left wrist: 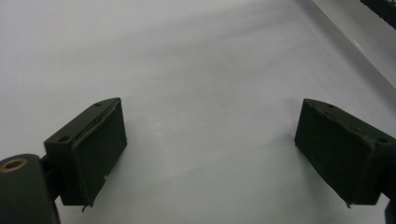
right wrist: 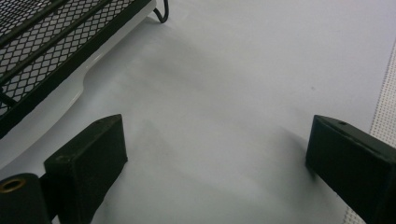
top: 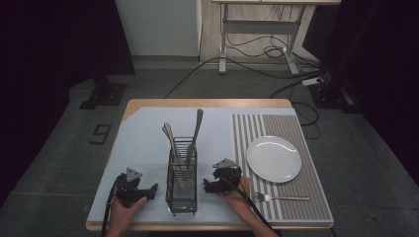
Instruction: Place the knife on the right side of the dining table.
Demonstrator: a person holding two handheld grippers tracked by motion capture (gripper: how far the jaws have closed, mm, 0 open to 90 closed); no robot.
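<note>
A wooden table [top: 148,104] seen from above carries a pale blue mat [top: 143,143] on its left and middle, and a striped grey placemat [top: 296,197] on its right.

A black wire cutlery caddy [top: 182,185] stands upright near the front middle of the blue mat. Several pieces of silver cutlery [top: 193,136] stand in it with handles pointing up and leaning slightly.

The left gripper [top: 154,189] rests low on the mat just left of the caddy, held in the person's left hand [top: 123,210]. In the left gripper view its jaws are spread wide with bare mat between them, holding nothing.

The right gripper [top: 207,186] sits just right of the caddy, held in the right hand [top: 237,195]. In the right gripper view its jaws are also spread wide and empty, and the caddy's mesh base lies close at the upper left.

A white plate [top: 273,158] lies on the striped placemat, well right of the caddy. A silver fork [top: 281,198] lies flat in front of the plate, tines pointing left, near the right hand.
</note>
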